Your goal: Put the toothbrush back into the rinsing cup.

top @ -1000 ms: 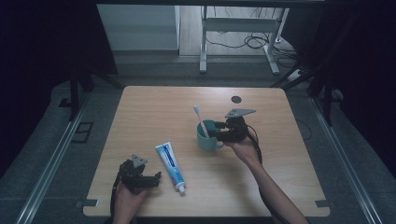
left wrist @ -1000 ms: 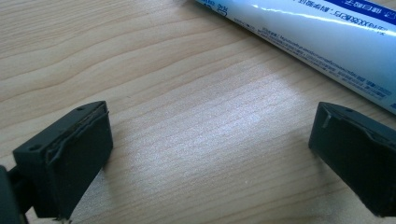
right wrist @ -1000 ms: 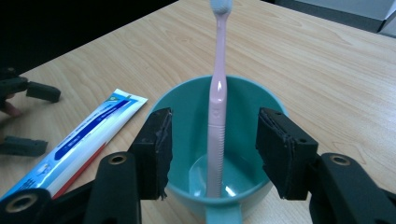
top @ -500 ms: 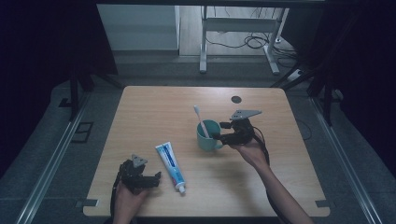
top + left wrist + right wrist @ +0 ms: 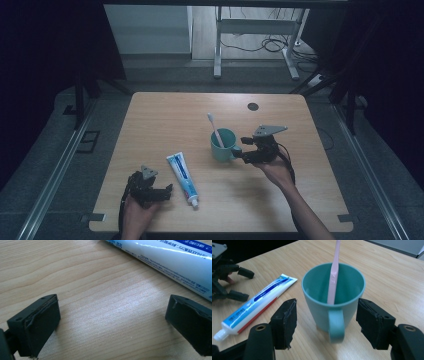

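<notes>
Teal cup (image 5: 223, 145) with a pink toothbrush (image 5: 215, 127) stood on the tabletop (image 5: 165, 115), just let go by the right tool (image 5: 244, 148), jaws just spreading around its handle; backing off probably came next.

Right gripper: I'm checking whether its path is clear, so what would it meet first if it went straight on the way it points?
The right gripper, jaws open and just widening, points at the teal mug. It would probably meet the mug's handle first, which sits between the pads untouched.
</notes>
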A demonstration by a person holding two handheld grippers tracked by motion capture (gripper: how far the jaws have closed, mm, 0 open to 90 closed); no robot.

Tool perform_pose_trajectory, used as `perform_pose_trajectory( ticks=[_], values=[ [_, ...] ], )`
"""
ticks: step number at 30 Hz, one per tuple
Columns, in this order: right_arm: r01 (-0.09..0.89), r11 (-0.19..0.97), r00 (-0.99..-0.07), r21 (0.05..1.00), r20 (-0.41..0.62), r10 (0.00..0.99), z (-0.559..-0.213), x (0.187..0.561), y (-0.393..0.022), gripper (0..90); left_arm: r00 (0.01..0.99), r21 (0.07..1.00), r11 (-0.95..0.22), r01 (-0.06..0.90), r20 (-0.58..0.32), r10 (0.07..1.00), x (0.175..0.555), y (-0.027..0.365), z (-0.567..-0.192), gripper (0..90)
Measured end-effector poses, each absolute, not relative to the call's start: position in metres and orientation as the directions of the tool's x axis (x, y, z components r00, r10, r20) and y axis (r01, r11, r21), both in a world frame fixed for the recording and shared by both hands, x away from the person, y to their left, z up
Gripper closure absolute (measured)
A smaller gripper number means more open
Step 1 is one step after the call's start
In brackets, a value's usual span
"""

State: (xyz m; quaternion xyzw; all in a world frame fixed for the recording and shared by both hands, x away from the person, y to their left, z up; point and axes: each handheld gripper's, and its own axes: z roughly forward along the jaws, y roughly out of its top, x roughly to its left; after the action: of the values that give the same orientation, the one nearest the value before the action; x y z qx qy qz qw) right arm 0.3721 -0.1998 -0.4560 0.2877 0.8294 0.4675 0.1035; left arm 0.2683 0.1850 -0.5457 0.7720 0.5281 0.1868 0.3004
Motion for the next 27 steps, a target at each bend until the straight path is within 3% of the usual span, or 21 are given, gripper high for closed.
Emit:
perform_pose_trajectory(
  ticks=[27],
  values=[
    [0.395, 0.467, -0.792, 0.791, 0.036, 0.610, -0.486, 0.344, -0.229, 13.0, 0.373, 0.660, -0.263, 0.703, -0.028, 0.928, 0.268, 0.185, -0.546, 0.0]
  ],
)
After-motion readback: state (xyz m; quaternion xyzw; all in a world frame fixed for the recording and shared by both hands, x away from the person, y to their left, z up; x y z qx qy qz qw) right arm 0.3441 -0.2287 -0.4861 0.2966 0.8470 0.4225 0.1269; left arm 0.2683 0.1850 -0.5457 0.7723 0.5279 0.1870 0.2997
